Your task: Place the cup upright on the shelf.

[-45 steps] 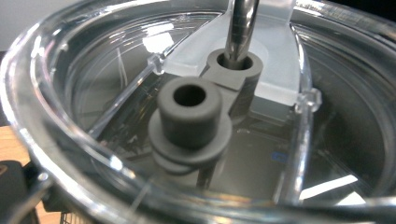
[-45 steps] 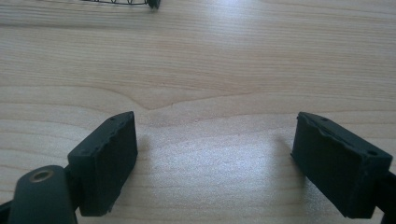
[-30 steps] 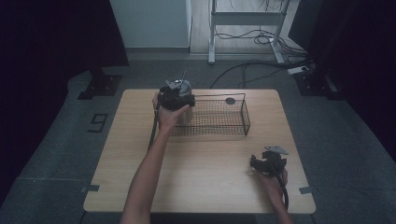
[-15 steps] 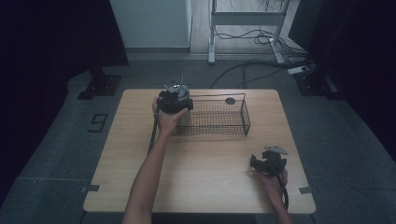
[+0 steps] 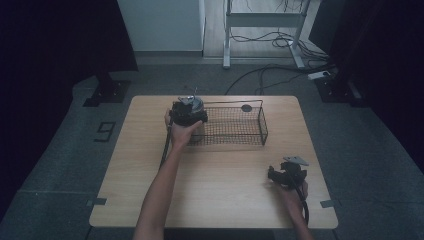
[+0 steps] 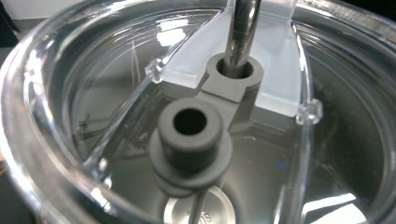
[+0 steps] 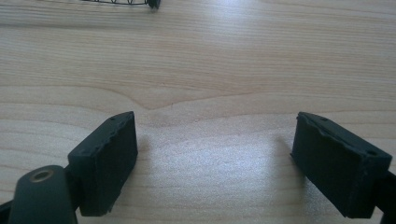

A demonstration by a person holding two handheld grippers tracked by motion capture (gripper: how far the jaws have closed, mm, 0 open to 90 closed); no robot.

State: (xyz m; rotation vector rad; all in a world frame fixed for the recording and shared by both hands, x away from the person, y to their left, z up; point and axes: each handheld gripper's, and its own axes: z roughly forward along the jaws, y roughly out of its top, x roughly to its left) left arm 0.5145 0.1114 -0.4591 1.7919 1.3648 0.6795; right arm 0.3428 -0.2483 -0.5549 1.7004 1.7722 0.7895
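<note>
My left gripper (image 5: 187, 114) hovers at the left end of a black wire basket (image 5: 235, 145) on the wooden table (image 5: 220, 200). It is shut on a clear round plastic container (image 6: 42, 93), which sits so close in the left gripper view that it hides the jaws. The container has a grey knob (image 6: 189, 135) at its hub and a metal rod (image 6: 243, 28) rising from a grey socket. Its top (image 5: 192, 102) pokes up behind the gripper. My right gripper (image 5: 280, 175) rests low near the table's front right, open (image 7: 215, 158) over bare wood with nothing between its fingers (image 7: 105, 158).
A small dark round object (image 5: 246, 108) lies at the basket's far rim. Beyond the table stand a white cabinet (image 5: 160, 25) and a metal frame with cables (image 5: 265, 30) on the floor. Bare wood spans the table's front and left.
My left gripper, with the clear container, has drifted a little toward the near side and downward at the basket's left end. The right gripper has stayed put.
</note>
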